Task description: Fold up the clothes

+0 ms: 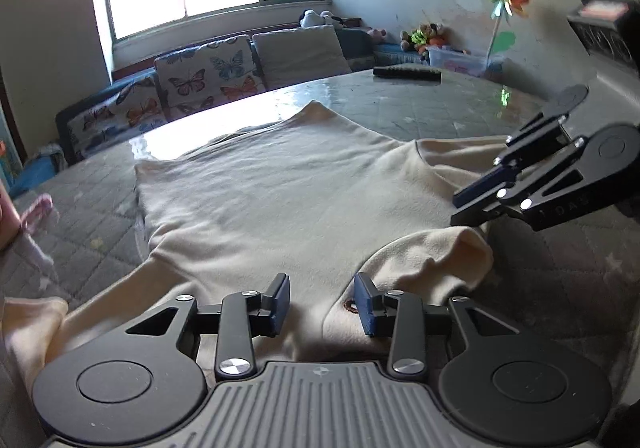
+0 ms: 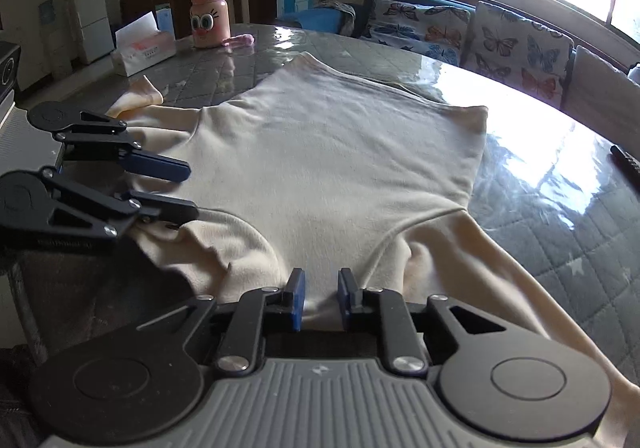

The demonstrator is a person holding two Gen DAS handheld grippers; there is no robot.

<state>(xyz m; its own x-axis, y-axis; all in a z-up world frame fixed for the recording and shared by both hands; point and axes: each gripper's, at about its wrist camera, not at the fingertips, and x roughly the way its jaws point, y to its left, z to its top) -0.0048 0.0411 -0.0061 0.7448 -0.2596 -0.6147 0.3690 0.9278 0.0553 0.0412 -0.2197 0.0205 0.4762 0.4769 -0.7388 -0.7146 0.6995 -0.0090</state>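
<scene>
A cream long-sleeved top (image 1: 280, 188) lies spread flat on the round table (image 1: 420, 108), hem toward the far side. My left gripper (image 1: 322, 304) hovers low over the near edge of the top by a small brown ring, jaws apart, cloth below them and nothing pinched. In the right wrist view the top (image 2: 340, 152) fills the middle, and one sleeve (image 2: 520, 288) trails to the lower right. My right gripper (image 2: 321, 300) stands just over the near shoulder with a narrow gap between its blue pads. Each gripper shows in the other's view: right gripper (image 1: 456, 210), left gripper (image 2: 186, 190).
A dark remote (image 1: 406, 73) lies at the table's far side. A pink bottle (image 2: 209, 14) and a tissue box (image 2: 140, 48) stand on the table beyond the top. A sofa with butterfly cushions (image 1: 208, 72) runs under the window behind the table.
</scene>
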